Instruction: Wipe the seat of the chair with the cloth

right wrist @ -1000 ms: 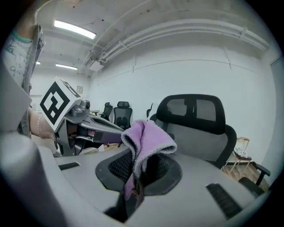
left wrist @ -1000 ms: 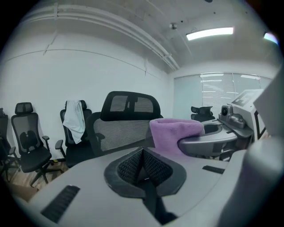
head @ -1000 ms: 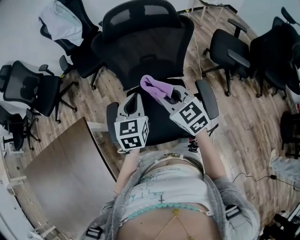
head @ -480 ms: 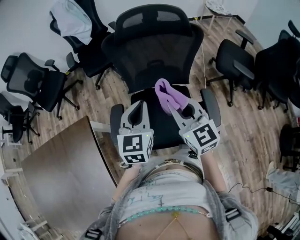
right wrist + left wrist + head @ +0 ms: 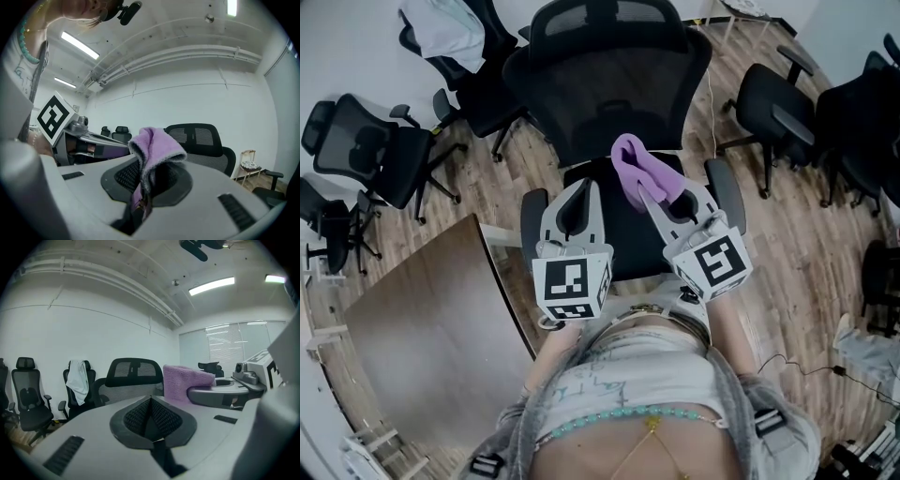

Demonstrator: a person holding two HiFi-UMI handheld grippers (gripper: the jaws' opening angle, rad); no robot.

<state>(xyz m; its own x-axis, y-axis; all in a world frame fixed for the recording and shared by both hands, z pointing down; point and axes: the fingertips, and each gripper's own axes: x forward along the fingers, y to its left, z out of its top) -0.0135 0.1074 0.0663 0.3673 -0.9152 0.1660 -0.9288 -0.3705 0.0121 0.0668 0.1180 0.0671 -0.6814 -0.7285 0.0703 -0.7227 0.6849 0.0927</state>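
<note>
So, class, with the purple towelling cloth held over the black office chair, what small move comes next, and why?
Probably lower the right gripper until the purple towelling cloth meets the black chair seat: its jaws are shut on the cloth, which seems held above the seat.

The left gripper (image 5: pixel 584 187) and right gripper (image 5: pixel 645 195) hang side by side over the chair seat (image 5: pixel 623 242), with the cloth (image 5: pixel 645 172) between the right one's fingers.

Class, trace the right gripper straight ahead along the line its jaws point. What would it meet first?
Most likely the backrest of the black mesh chair: the right gripper, shut on the purple cloth, points over the seat towards it. Depth is hard to judge.
</note>
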